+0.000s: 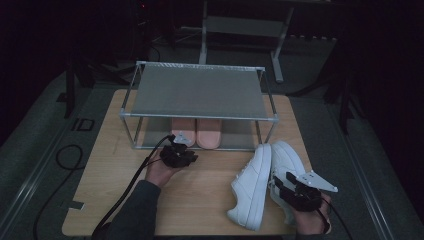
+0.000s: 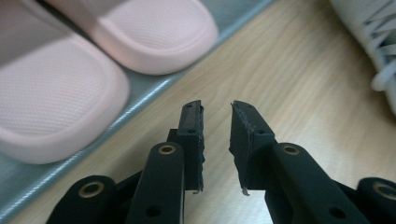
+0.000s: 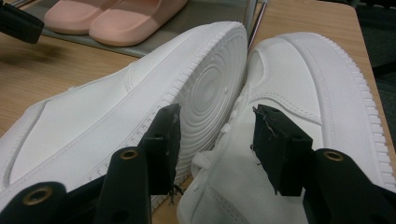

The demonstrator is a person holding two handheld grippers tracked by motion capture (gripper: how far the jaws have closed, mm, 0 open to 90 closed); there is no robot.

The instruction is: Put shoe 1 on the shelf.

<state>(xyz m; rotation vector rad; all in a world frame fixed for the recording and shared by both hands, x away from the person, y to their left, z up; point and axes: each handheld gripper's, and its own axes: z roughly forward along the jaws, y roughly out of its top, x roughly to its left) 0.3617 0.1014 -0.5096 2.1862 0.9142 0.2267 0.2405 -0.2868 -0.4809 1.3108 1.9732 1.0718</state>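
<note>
While your left tongs [image 2: 217, 109] sit narrow and empty, right tongs [image 3: 215, 116] wide at the sneakers [image 1: 255, 185]: light, stiff soles, grab the heel collar

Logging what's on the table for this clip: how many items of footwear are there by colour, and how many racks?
Pink rubber slide sandals, on the rack's lower shelf: 2
White leather lace-up sneakers, on the wooden table: 2
Grey two-tier metal-frame shoe rack: 1
Total: 5
</note>
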